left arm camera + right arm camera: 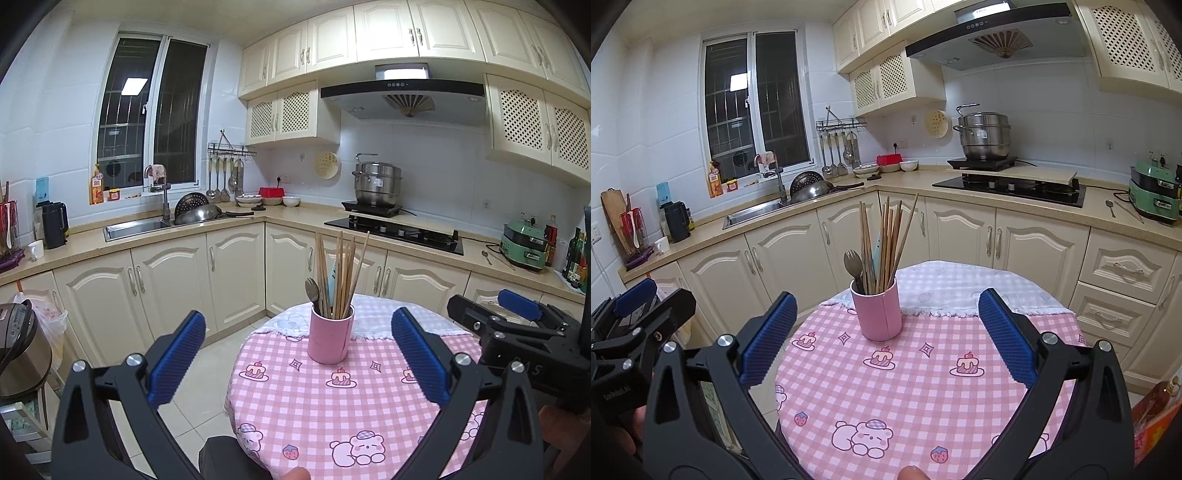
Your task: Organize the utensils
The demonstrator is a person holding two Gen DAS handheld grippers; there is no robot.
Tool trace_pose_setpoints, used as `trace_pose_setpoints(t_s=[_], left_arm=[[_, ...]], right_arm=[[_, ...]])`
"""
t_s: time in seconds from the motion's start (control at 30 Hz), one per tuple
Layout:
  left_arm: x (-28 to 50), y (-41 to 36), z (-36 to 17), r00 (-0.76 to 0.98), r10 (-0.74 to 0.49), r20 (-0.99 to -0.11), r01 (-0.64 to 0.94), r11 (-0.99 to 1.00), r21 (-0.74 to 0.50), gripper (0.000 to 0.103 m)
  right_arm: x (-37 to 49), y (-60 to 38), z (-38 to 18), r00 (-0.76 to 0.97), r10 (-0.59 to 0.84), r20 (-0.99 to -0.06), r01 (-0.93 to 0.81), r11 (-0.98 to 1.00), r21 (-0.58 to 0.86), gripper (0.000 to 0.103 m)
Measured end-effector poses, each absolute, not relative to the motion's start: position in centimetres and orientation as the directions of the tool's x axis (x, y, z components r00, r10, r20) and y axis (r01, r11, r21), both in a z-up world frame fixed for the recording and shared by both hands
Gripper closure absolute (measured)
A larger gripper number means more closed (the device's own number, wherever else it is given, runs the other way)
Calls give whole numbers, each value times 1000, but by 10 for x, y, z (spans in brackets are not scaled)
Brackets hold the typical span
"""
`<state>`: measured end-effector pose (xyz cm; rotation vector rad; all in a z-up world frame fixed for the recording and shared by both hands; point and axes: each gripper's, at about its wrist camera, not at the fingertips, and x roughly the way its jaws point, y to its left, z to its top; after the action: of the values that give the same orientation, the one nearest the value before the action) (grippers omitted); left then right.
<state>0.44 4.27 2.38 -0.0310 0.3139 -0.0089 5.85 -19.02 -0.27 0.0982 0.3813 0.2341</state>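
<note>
A pink cup (330, 338) stands upright on the round table with the pink checked cloth (314, 413). It holds several wooden chopsticks (341, 273), a metal spoon and fork (313, 290) and a pale blue utensil. My left gripper (297, 332) is open and empty, held back from the cup on the near side. My right gripper (886, 317) is open and empty too, with the cup (881, 312) just ahead between its blue pads. The chopsticks (888, 243) and a fork (854, 264) stand up from the cup. The right gripper also shows at the right edge of the left wrist view.
Kitchen counters run behind the table with a sink (135, 227), a hob (397, 230) and a steel pot (376, 186). A spoon and chopsticks (1123, 210) lie on the right counter beside a green cooker (1154, 195). A rice cooker (20, 350) stands at the left.
</note>
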Motion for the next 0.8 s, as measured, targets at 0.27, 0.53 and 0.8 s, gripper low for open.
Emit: trace_pose_setpoints(t_s=[0.27, 0.53, 0.8], left_arm=[[7, 48, 22, 948, -14, -318, -3, 999, -53, 4], [10, 48, 19, 943, -8, -334, -7, 999, -43, 4], [12, 48, 16, 944, -10, -330, -8, 999, -52, 4]], right_arm=[[58, -191, -5, 899, 242, -364, -207, 969, 135, 6], [58, -191, -5, 899, 243, -365, -207, 969, 135, 6], [60, -194, -7, 900, 238, -365, -204, 970, 130, 6]])
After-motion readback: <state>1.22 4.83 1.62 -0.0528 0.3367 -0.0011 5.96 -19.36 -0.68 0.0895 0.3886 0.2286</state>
